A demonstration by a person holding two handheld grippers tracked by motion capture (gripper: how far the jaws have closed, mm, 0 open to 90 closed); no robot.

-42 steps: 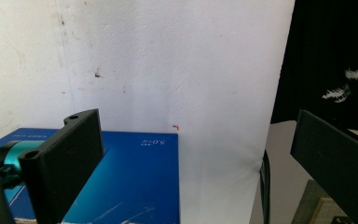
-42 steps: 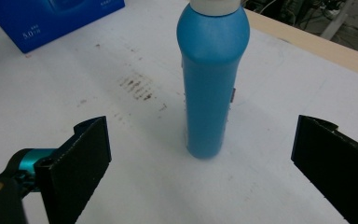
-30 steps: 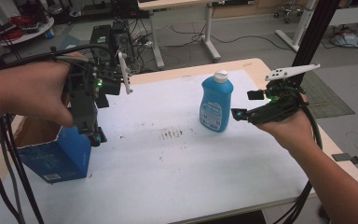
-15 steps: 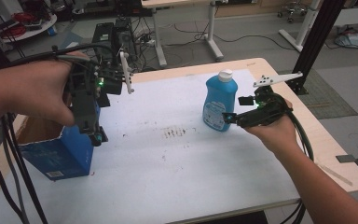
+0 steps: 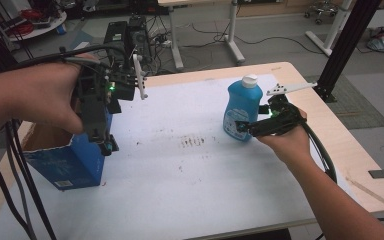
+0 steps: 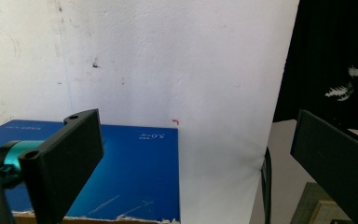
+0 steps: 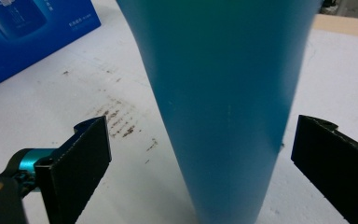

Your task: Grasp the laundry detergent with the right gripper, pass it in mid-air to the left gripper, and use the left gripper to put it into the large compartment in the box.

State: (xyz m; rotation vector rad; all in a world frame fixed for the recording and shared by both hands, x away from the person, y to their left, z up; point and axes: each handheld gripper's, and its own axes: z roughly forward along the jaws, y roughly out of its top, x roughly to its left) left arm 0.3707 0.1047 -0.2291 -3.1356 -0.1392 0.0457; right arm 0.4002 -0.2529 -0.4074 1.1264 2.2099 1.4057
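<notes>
Bottle [image 5: 239,107] of blue liquid, white-capped, is standing upright on the right half of the bench [image 5: 190,200], and the right gripper [image 5: 244,127] is reaching in at its lower body with its jaws spread wide, one on each side and neither one touching (the right gripper view is showing clear gaps on both flanks of the bottle [image 7: 223,102]). The left gripper [image 5: 107,145] is hanging just above the open blue box [image 5: 65,160] at the bench's left edge, jaws likewise wide and holding nothing; its own view is looking down past the box [image 6: 135,172] wall onto white surface. Trouble, as I judge it, is waiting in the bottle's shape: the body is tapering and looking smooth, so a squeeze placed low on it could be pushing it upward out of the pads, or tipping it if one jaw is arriving first. A tilted carry could also be swinging the heavy liquid and loosening the hold. The box mouth is looking narrow against the bottle, so a clipped rim could be shoving the light carton away. The bench top is wearing a white sheet, scuffed with dark brown smears [image 5: 192,142] near its middle. Beyond it, grey floor, cables, desk legs and a computer tower [image 5: 127,32] are crowding the room.
</notes>
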